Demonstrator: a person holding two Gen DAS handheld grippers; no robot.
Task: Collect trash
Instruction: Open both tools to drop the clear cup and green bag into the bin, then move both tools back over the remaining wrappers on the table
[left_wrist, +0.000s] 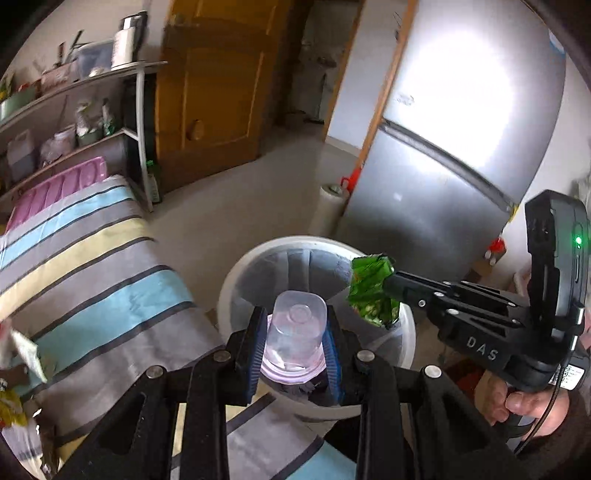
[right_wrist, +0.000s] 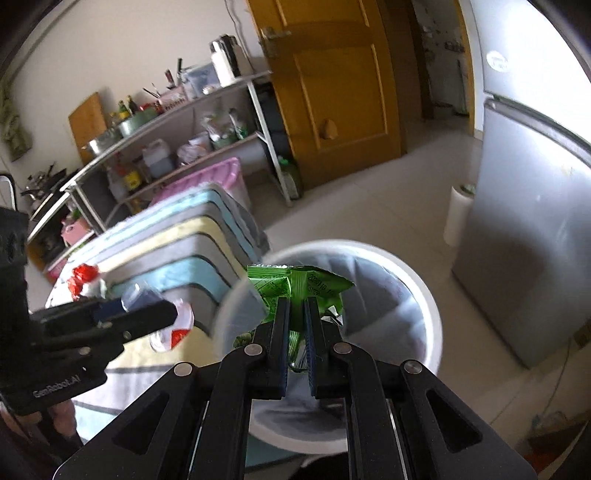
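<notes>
A clear plastic cup (left_wrist: 295, 334) was clamped upside down between the pads of the left gripper (left_wrist: 295, 347) and held over the white bin (left_wrist: 229, 280), beside the striped table cloth (left_wrist: 92, 258). A crumpled green wrapper (right_wrist: 295, 291) was pinched in the right gripper (right_wrist: 295, 332), above the bin's open mouth.

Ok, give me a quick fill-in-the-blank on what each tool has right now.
1. The left tool grips a clear plastic ___.
2. The right tool grips a wrapper coloured ___.
3. Both hang over a white ___.
4. The table wears a ___ cloth.

Missing: cup; green; bin; striped
</notes>
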